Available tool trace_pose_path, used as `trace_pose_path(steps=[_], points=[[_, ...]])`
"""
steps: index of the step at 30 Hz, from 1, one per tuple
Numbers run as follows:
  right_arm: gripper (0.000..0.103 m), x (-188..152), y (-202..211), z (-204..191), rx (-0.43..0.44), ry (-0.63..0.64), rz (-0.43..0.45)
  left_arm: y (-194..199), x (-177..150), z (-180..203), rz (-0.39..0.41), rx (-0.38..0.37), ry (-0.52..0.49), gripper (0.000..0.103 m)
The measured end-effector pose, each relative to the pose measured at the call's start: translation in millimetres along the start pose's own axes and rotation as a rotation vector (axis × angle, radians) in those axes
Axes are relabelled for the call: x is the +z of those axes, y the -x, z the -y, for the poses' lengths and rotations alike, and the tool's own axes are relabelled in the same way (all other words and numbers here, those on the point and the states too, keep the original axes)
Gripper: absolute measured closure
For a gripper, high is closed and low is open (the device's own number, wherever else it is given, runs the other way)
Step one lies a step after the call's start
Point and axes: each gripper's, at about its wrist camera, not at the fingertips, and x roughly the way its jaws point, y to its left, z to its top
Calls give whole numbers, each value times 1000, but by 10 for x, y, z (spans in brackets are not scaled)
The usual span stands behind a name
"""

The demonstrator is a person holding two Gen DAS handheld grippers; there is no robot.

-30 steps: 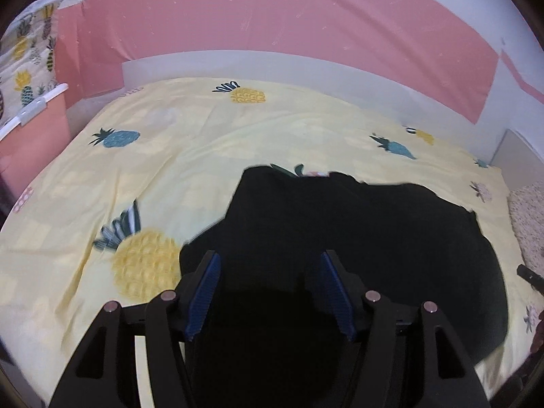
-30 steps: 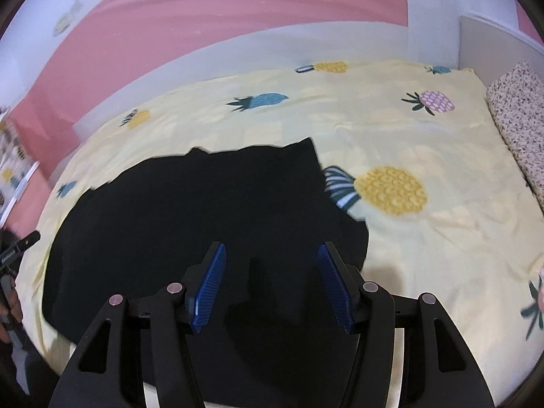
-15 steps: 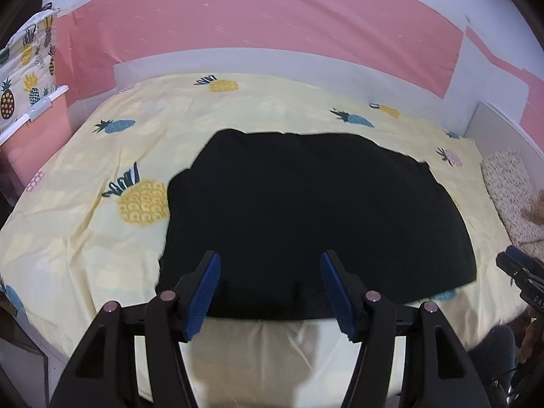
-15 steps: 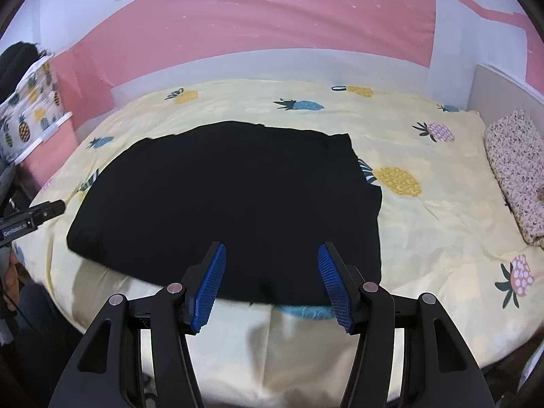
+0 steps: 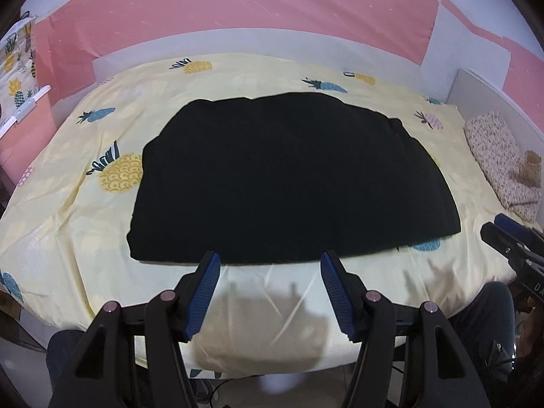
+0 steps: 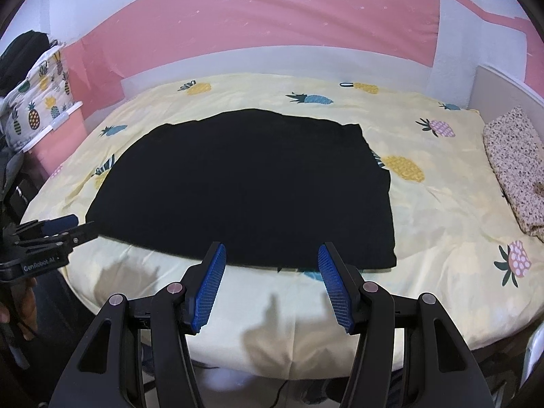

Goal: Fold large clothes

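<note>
A black garment lies spread flat on a bed, on a yellow pineapple-print sheet, its near hem running roughly parallel to the near edge of the bed and set a little back from it. The garment occupies the middle of the bed, with bare sheet on its left, right and far sides; its outline is close to a broad rectangle, which suggests that it is either laid out ready for a first fold or already folded once (the dark cloth shows no layers, so which of the two cannot be told). The left gripper hangs over the near strip of sheet, jaws parted about halfway with nothing between the blue pads, the tips just short of the hem. The right gripper is posed likewise, partly open and empty, near the right end of the hem; in the left wrist view it appears at the far right edge, in the right wrist view the left gripper appears at the far left edge, so the two flank the garment. This spacing suits a two-point pickup of the near hem or corners. A speckled pillow lies at the right, clear of the garment. A pink and white wall stands beyond.
</note>
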Motion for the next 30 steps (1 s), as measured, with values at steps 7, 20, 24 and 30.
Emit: trace_pose_path(steps=[7, 20, 24, 30], points=[[46, -58, -32, -50, 5, 1, -21, -34, -30, 64, -18, -1, -1, 39], [46, -91, -102, -119, 21, 5, -60, -86, -52, 78, -47, 11, 11, 39], [46, -96, -113, -128, 24, 2, -67, -97, -58, 112, -52, 20, 5, 39], [46, -98, -130, -131, 28, 0, -74, -96, -61, 121, -51, 26, 5, 39]])
